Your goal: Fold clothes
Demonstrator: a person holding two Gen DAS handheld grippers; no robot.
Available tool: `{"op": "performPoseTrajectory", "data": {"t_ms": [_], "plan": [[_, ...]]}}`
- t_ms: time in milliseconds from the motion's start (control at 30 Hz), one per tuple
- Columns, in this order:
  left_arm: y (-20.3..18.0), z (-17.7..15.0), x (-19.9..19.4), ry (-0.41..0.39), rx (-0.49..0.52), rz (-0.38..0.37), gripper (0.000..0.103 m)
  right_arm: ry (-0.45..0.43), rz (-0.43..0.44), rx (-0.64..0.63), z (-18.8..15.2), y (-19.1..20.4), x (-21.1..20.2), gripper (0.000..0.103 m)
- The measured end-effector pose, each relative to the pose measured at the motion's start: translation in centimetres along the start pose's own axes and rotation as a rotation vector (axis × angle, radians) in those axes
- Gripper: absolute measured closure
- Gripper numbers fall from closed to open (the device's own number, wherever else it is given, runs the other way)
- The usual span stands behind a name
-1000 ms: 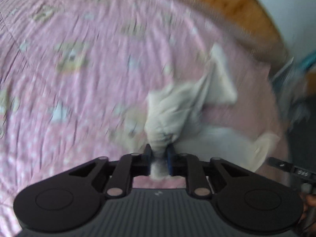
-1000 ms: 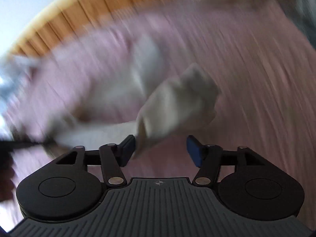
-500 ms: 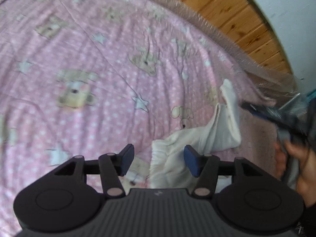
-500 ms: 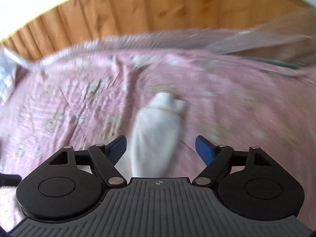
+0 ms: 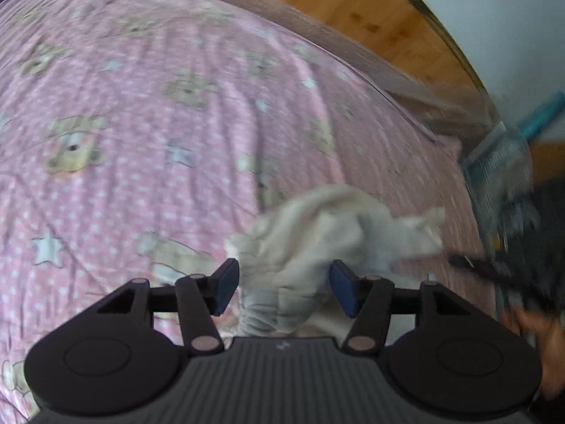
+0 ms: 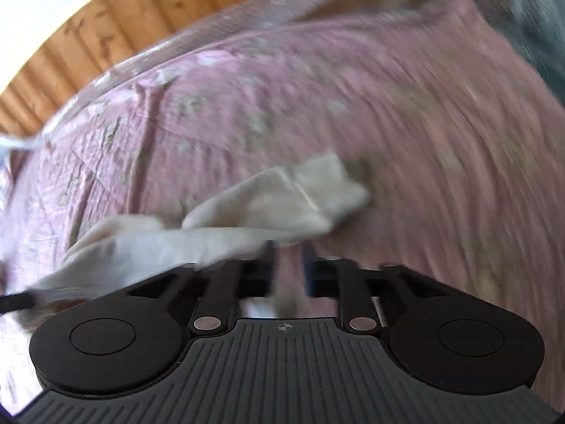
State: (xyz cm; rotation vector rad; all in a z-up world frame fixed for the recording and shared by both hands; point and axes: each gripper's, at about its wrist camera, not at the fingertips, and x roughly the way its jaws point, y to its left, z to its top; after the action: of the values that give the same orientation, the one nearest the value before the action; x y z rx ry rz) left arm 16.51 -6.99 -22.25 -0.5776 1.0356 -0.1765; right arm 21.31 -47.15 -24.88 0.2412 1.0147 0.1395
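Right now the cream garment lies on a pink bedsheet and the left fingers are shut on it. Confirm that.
Not quite. The left gripper is open, its fingers spread either side of the cream garment, as the left wrist view shows. The garment does lie on the pink bedsheet.

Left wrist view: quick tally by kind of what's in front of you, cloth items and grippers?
Cream garment: 1
Pink bedsheet: 1
Grippers: 2, the left gripper with jaws apart, the right gripper blurred at the right edge
Total: 4
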Motion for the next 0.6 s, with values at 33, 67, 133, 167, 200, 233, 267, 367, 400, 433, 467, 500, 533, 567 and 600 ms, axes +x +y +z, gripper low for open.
{"op": "performPoseTrajectory", "data": {"t_ms": [33,67,133,167,200,233,267,367,400,433,467,500,533,567,600], "plan": [[0.7,0.5,0.0,-0.007,-0.033,0.002,0.042,-0.021,-0.005,0.03,-0.1,-0.8,-1.0,0.055],[1.2,1.0,0.3,-0.001,-0.056,0.002,0.04,-0.043,-0.009,0.057,-0.1,-1.6,-1.8,0.055],[1.8,1.7,1.4,0.03,-0.078,-0.003,0.038,-0.086,0.008,0.097,0.9,-2.2,-2.7,0.05],[1.8,1.9,2.1,0.052,-0.072,-0.006,0.039,-0.097,0.019,0.098,1.4,-2.3,-2.4,0.046],[1.8,2.0,2.8,0.074,-0.066,-0.009,0.039,-0.1,0.021,0.072,2.2,-2.0,-1.6,0.036],[1.4,2.1,3.2,0.081,-0.04,-0.009,0.038,-0.103,0.023,0.046,2.9,-1.7,-0.8,0.027],[0.7,2.2,3.5,0.084,-0.005,-0.003,0.042,-0.103,0.02,0.013,3.6,-1.4,0.2,0.026],[-1.2,2.3,3.4,0.06,0.108,0.052,0.097,-0.061,-0.023,-0.132,5.0,-0.7,4.5,0.038],[-1.4,2.3,2.9,0.034,0.124,0.07,0.098,-0.005,-0.017,-0.183,5.3,-0.2,5.8,0.076],[-1.5,2.4,2.1,0.002,0.127,0.086,0.098,0.031,-0.005,-0.234,5.6,0.4,6.7,0.102],[-1.3,2.6,1.2,-0.035,0.114,0.098,0.098,0.023,0.02,-0.286,5.8,1.3,6.5,0.103],[-1.0,3.0,0.1,-0.08,0.09,0.104,0.099,0.011,0.046,-0.333,6.0,2.2,6.2,0.103],[-0.6,3.5,-1.1,-0.128,0.065,0.108,0.099,-0.008,0.065,-0.366,6.1,3.1,5.6,0.103],[-0.1,4.0,-2.2,-0.179,0.043,0.114,0.099,-0.03,0.072,-0.393,6.5,4.1,5.1,0.103],[0.4,4.7,-3.2,-0.228,0.021,0.122,0.099,-0.06,0.081,-0.411,7.1,5.0,4.6,0.103]]}}
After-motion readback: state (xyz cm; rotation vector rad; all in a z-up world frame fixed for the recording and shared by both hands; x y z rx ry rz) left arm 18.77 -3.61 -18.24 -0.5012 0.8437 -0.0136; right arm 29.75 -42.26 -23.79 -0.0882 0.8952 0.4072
